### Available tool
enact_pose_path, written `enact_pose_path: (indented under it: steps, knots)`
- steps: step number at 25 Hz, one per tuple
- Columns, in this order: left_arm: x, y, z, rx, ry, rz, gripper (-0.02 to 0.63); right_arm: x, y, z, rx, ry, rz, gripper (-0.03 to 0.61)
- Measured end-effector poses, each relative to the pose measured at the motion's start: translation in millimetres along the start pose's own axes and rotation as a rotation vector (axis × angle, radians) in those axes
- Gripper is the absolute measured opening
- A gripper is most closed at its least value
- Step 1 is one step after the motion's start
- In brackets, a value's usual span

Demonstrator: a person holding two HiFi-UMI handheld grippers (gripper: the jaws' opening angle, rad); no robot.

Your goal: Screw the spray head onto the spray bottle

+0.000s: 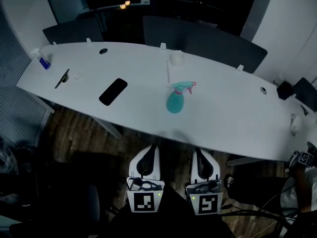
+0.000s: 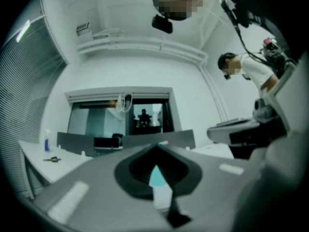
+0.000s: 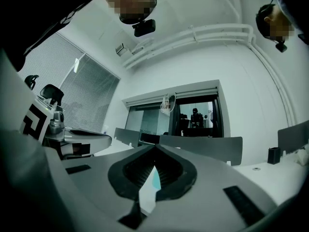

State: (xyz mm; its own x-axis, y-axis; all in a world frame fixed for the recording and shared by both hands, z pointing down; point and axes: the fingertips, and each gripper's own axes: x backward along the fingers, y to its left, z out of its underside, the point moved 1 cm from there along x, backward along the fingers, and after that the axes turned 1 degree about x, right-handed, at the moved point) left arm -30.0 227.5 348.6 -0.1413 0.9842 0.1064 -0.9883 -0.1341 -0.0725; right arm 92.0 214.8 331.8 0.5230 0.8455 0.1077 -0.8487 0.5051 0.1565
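Found left tongs and right tongs side by side low in the head view, over the wood floor and short of the table. Checked each gripper view and read both pairs as pressed together, pinching nothing. Noted teal spray bottle on the white table near mid-span, well ahead of both tongs and touched by neither. Saw spray head, teal with pink nozzle, sitting atop the bottle; could not tell whether threaded tight. Logged black phone left of the bottle, white round item behind it, slim dark tool and small blue-labelled bottle toward the far-left end.
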Motion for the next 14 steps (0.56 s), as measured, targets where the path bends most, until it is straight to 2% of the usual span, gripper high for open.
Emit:
enact_pose_path:
  steps: [4,9,14]
  knots:
    - [0,1,4,-0.029,0.024,0.03,0.003,-2,5,-2,0.013,-0.001,0.006,0.005]
    - [-1,4,3,-0.072,0.014,0.057,0.003,-5,9,-2,0.016,-0.003,0.012,0.005]
    - [-2,11,4,-0.004,0.005,0.034,0.003,-9,14,-3,0.02,0.003,0.009,0.005]
